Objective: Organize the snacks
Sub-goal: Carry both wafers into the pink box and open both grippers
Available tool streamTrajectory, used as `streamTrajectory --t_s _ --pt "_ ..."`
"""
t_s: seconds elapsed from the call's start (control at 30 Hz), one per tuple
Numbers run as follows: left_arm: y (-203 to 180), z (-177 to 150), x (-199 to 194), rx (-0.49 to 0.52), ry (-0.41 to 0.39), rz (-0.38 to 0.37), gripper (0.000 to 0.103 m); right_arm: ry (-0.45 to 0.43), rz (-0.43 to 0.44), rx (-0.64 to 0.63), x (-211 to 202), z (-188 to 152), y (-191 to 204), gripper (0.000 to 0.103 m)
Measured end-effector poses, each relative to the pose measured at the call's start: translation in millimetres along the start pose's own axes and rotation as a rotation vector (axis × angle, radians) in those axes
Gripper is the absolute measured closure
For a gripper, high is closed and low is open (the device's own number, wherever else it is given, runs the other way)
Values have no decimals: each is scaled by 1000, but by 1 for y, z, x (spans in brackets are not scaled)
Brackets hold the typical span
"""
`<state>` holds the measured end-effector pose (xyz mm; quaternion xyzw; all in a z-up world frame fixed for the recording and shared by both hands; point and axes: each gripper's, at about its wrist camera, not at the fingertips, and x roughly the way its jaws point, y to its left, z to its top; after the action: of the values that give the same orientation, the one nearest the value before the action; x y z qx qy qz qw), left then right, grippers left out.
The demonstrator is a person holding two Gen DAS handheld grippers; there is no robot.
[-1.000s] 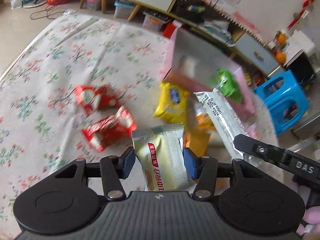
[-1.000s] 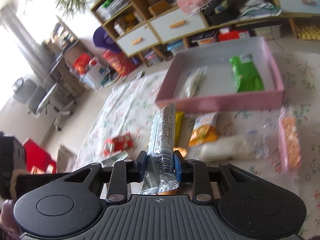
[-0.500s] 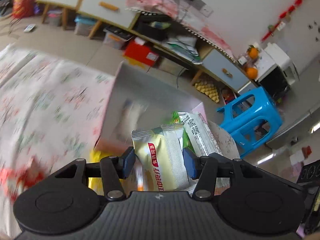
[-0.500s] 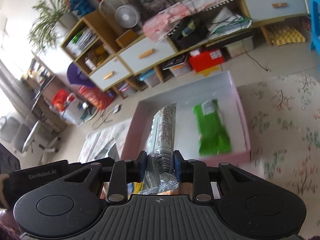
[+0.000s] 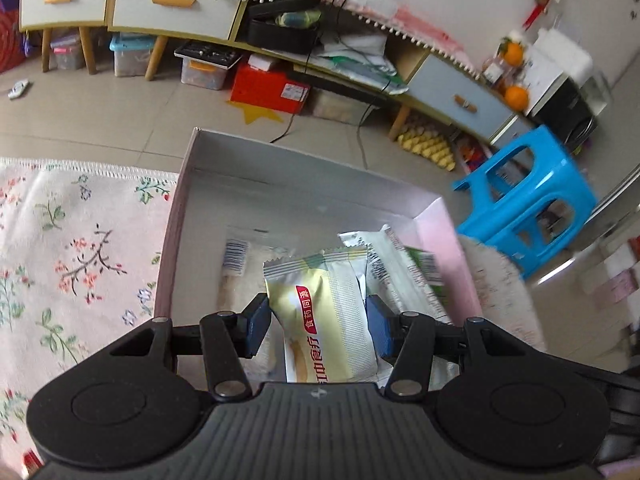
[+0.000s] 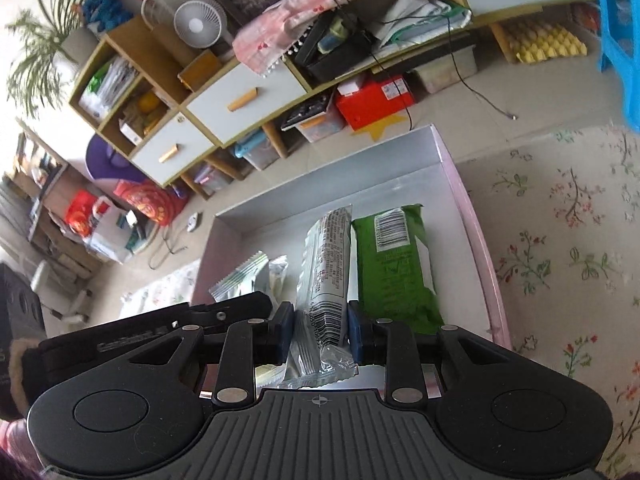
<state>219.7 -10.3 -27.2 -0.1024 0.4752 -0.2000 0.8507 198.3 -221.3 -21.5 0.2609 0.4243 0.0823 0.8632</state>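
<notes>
At lower centre of the left wrist view, a pale yellow snack packet point(image 5: 320, 316) is clamped by the left gripper point(image 5: 319, 326) above the pink-walled box point(image 5: 172, 240). At lower centre of the right wrist view, a silver wrapped bar point(image 6: 326, 280) is pinched by the right gripper point(image 6: 320, 330) over the same box, beside a green packet point(image 6: 394, 264) lying inside.

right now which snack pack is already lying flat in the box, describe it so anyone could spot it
Find the shallow pink cardboard box on the flowered tablecloth. Against its right wall lies a flat green foil snack packet, white barcode label near its far end. It is the only green pack, and no tool holds it.
</notes>
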Motion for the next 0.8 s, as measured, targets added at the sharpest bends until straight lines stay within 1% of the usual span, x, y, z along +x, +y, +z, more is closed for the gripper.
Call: streamTrajectory --t_s 0.1,0.3,0.43,0.53,0.57,0.6,0.63,0.67,0.73,0.8 --pt "0 -1 1 33 -9 30 55 -9 -23 -32 4 -1 3 76" --pt "2 -1 0 39 -23 46 54 -33 -47 -58 3 -1 5 76" --pt "1 1 3 44 -33 49 54 -33 -45 -69 3 0 5 75" --pt "0 1 3 51 -37 47 53 -43 -34 -77 0 0 5 72" --pt "0 1 3 54 -39 48 50 -47 -28 -78 -1 0 5 71" --pt "-1 0 3 57 -38 47 44 -46 -19 -77 -2 0 5 71" --pt "-1 0 2 60 -39 46 41 -43 -12 -76 -3 1 4 69" --pt "-2 0 1 64 -40 47 37 -42 -10 -76 -4 1 3 63" --pt "-4 -1 0 69 -44 47 34 -47 -11 -80 -6 1 3 60" --pt "-4 -1 -1 75 -41 50 28 -46 -17 -88 -8 1 3 52"
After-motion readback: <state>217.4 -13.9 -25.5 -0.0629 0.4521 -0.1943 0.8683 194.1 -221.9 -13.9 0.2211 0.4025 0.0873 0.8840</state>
